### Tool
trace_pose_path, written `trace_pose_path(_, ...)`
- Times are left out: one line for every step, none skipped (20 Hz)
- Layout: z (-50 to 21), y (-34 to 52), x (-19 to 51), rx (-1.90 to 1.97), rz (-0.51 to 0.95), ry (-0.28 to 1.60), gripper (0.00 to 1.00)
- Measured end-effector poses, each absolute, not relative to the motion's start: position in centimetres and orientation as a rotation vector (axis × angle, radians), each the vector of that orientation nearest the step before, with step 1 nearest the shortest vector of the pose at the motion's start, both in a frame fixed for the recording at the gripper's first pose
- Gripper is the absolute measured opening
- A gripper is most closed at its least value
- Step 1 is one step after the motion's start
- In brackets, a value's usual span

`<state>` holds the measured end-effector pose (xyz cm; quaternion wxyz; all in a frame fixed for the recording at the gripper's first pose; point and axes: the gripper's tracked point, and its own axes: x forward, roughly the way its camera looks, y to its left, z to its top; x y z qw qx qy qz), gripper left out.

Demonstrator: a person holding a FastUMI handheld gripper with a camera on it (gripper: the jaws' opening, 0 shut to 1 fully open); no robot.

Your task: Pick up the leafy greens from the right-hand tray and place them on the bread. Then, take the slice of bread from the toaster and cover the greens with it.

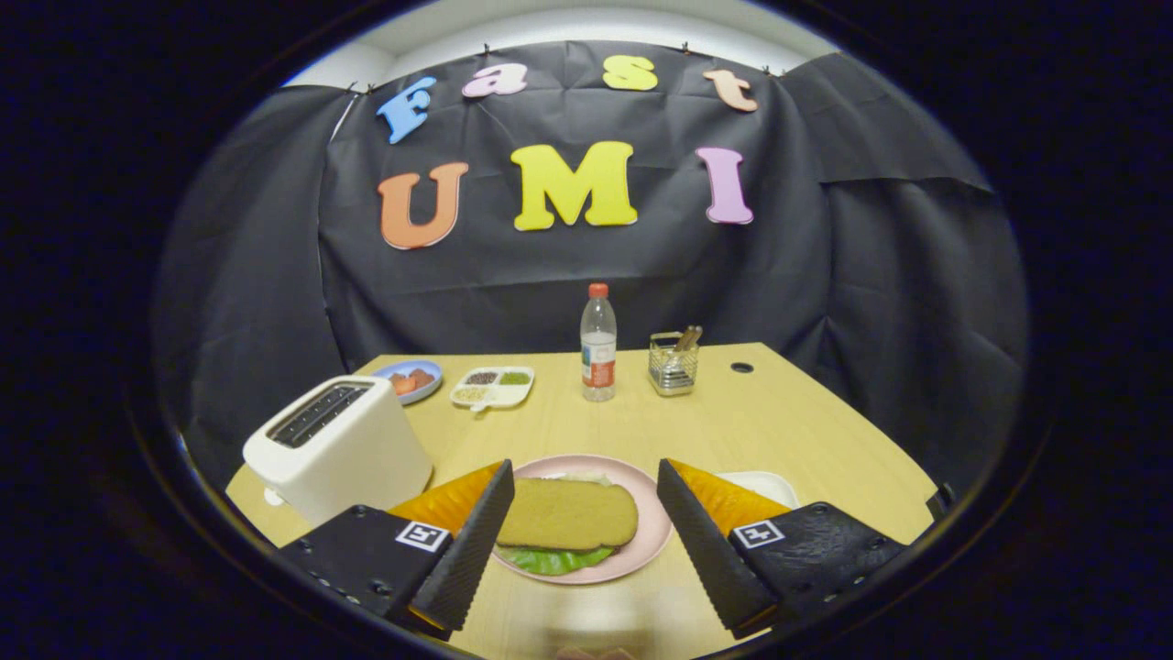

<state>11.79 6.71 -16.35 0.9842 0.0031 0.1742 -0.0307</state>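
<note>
A pink plate (652,522) lies on the wooden table between my two fingers. On it a brown slice of bread (568,513) lies flat over leafy greens (553,558), whose green edge sticks out on the near side. My gripper (582,527) is open, its fingers spread wide to either side of the plate, holding nothing. A white toaster (339,445) stands to the left, just beyond the left finger; its slots look dark. A white tray (765,484) peeks out behind the right finger, mostly hidden.
At the back of the table stand a clear bottle with a red cap (597,344), a wire holder with utensils (674,362), a white divided dish (493,386) and a blue plate with reddish food (410,379). A dark hole (741,368) marks the tabletop.
</note>
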Motion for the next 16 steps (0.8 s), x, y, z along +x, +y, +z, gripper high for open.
trace_pose_path(-15.1, 7.1, 11.1, 0.015, -0.056, 0.325, 0.96)
trace_pose_path(-13.7, 7.6, 10.3, 0.023, -0.042, 0.295, 0.96)
trace_pose_path(-12.2, 8.1, 9.2, 0.026, -0.03, 0.259, 0.96)
trace_pose_path(-10.6, 8.4, 8.1, 0.023, -0.027, 0.221, 0.96)
trace_pose_path(-9.3, 8.4, 7.2, 0.012, -0.037, 0.185, 0.96)
trace_pose_path(-8.2, 8.3, 6.3, -0.005, -0.047, 0.155, 0.96)
trace_pose_path(-7.2, 8.2, 5.5, -0.024, -0.058, 0.129, 0.96)
trace_pose_path(-6.2, 8.4, 4.8, -0.038, -0.061, 0.109, 0.96)
trace_pose_path(-5.2, 9.0, 4.1, -0.049, -0.049, 0.094, 0.96)
trace_pose_path(-4.6, 9.7, 3.3, -0.054, -0.027, 0.085, 0.96)
trace_pose_path(-4.1, 10.1, 2.7, -0.059, -0.012, 0.08, 0.96)
trace_pose_path(-3.6, 10.2, 2.0, -0.06, -0.004, 0.076, 0.96)
trace_pose_path(-3.2, 10.2, 1.4, -0.055, 0.003, 0.069, 0.96)
trace_pose_path(-2.8, 10.2, 0.9, -0.046, 0.007, 0.058, 0.96)
trace_pose_path(-2.1, 10.0, 0.3, -0.029, 0.01, 0.041, 0.96)
trace_pose_path(-1.7, 9.8, -0.1, -0.015, 0.008, 0.022, 0.96)
